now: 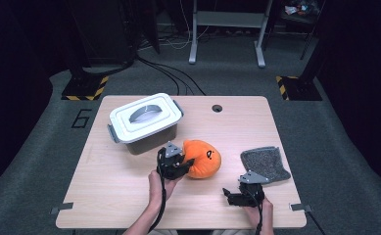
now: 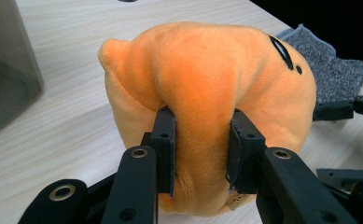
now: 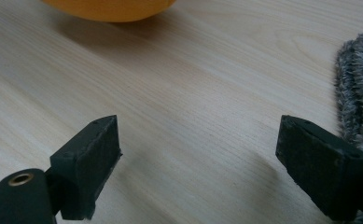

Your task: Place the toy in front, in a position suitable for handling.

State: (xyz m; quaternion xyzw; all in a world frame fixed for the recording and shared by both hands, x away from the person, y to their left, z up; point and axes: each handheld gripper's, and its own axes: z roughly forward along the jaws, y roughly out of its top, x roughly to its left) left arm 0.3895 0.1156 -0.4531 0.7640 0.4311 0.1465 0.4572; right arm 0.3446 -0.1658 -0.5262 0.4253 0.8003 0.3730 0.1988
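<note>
Your left gripper (image 2: 200,149) pinches the plush (image 2: 207,93); lift it toward the box (image 1: 146,122) at 10 o'clock. Your right gripper (image 3: 212,158) gapes, holding nothing.

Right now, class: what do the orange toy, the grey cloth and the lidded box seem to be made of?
Orange toy: soft plush, likely stuffed; short nap, bulges where pinched.
Grey cloth: fuzzy fabric, perhaps knit or fleece; flecked, matte pile.
Lidded box: probably hard plastic; smooth white lid, translucent grey walls.

An orange plush toy (image 1: 203,158) with black markings, a speckled grey cloth (image 1: 265,163), a white-lidded grey box (image 1: 146,122), black tongs (image 1: 178,162), pale wood-grain bench (image 1: 109,181).
</note>
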